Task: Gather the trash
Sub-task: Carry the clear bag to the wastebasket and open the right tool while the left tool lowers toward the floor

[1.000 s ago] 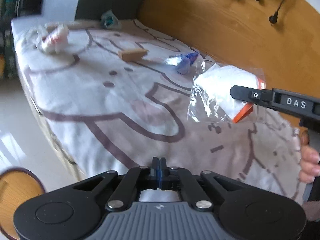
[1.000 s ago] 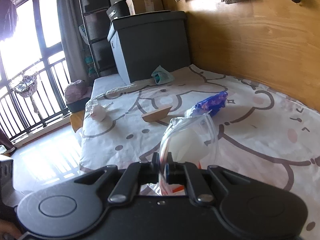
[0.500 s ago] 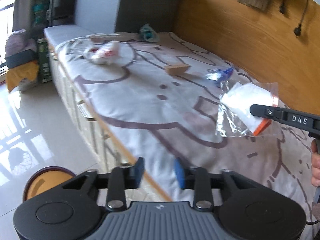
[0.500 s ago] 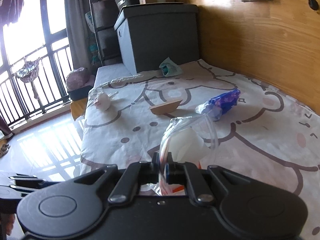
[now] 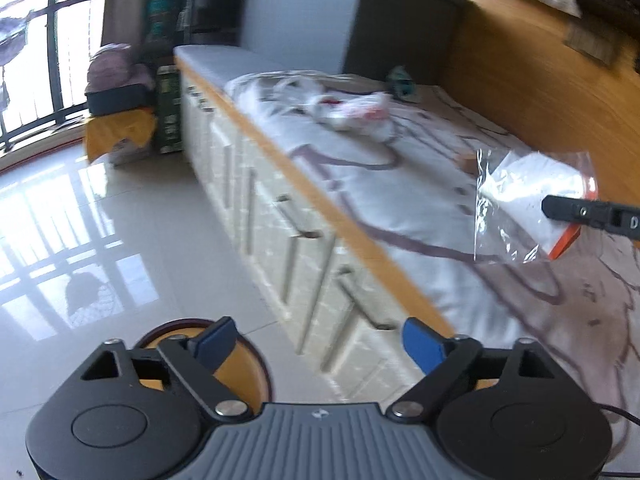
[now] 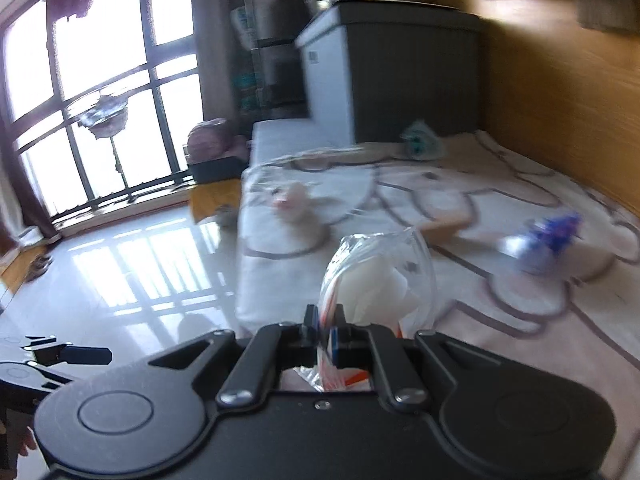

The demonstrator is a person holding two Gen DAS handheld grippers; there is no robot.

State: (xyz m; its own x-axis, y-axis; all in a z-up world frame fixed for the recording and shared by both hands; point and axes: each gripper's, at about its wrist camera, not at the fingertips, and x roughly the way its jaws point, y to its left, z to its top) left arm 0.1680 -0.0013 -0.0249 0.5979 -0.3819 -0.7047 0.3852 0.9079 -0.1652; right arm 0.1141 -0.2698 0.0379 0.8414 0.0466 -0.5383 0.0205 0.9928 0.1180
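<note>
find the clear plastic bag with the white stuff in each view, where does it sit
Left wrist: the clear plastic bag hangs at the right edge, above the bed, pinched by the right gripper.
Right wrist: the bag is at lower centre, rising out of the shut right gripper.
Shared landmark: the grey storage box at the bed's far end.

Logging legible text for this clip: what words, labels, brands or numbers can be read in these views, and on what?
"D": white letter on the right tongs' finger, cut off by the left view's edge.
Small logo on the left tongs' grey body: a mark, no letters.
Green box by the drawers: print too blurred.
Label on the grey storage box: too blurred.
</note>
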